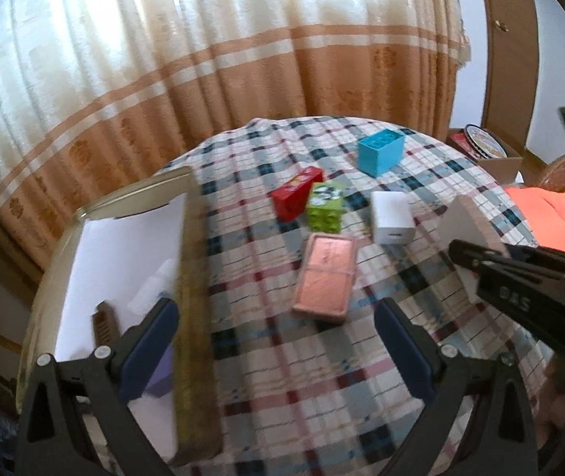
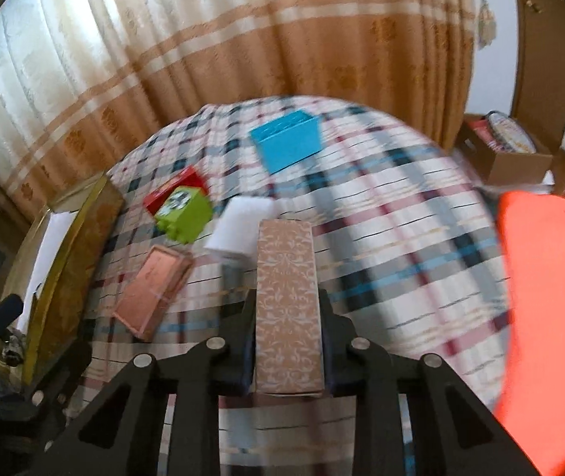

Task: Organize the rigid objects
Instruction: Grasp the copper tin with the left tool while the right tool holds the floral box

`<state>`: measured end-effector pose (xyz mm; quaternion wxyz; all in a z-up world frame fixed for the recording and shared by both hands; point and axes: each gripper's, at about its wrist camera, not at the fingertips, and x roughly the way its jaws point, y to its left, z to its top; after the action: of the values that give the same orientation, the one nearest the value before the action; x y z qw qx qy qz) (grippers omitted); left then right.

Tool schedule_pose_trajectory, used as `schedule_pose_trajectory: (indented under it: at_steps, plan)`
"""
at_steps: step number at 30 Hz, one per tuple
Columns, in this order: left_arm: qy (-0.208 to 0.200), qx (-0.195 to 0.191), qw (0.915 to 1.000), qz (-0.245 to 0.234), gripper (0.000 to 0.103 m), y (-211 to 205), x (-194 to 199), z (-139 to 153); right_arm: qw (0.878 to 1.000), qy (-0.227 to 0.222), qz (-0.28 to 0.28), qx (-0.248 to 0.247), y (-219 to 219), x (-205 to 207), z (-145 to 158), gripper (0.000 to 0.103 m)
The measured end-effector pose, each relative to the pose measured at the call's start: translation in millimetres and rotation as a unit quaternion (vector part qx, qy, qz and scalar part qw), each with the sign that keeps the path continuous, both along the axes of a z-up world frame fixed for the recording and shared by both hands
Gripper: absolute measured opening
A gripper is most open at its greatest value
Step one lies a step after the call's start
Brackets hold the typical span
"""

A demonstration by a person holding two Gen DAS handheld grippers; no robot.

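On the plaid tablecloth (image 1: 266, 357) lie a flat pink box (image 1: 324, 279), a red box (image 1: 296, 192), a green box (image 1: 326, 206), a white box (image 1: 391, 216) and a blue box (image 1: 379, 150). My left gripper (image 1: 276, 341) is open and empty, just short of the pink box. My right gripper (image 2: 287, 317) is shut on a tall patterned pink box (image 2: 287, 305), held above the cloth. The same boxes show in the right wrist view: pink (image 2: 153, 289), green (image 2: 183, 214), red (image 2: 177, 188), white (image 2: 242, 226), blue (image 2: 286, 146).
A gold-edged open box (image 1: 193, 297) with a white inside stands at the table's left, with small items in it. An orange cloth (image 2: 552, 317) lies at the right. A cardboard box (image 2: 504, 154) sits beyond the table at the right. A curtain hangs behind.
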<state>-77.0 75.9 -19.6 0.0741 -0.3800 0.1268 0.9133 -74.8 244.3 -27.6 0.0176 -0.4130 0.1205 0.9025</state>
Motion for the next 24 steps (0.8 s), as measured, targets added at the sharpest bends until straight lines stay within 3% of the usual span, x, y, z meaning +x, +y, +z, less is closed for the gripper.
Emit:
schedule_pose_trajectory:
  at_steps: [6,13,16,21,24]
  plan:
    - [-0.031,0.002,0.9994,-0.014,0.095,22.7,-20.0,-15.5,1.000,0.006,-0.019,0.003,15.5,7.8,0.5,0.028]
    - [-0.088,0.027,0.9957,-0.010,0.081,28.2,-44.3,-40.7,1.000,0.004,-0.020,-0.004,18.2,9.4,-5.1,0.028]
    - [-0.111,0.046,0.9926,-0.014,0.081,27.8,-49.4,-49.3,1.000,0.002,-0.016,-0.006,16.9,9.3,-7.8,0.028]
    - [-0.112,0.065,0.9915,-0.010,0.079,25.0,-51.2,-50.8,1.000,0.000,-0.020,-0.009,17.6,9.5,-10.7,0.028]
    - [-0.102,0.069,0.9923,-0.018,0.066,23.6,-48.3,-49.5,1.000,-0.002,-0.021,-0.008,17.2,9.1,-12.1,0.028]
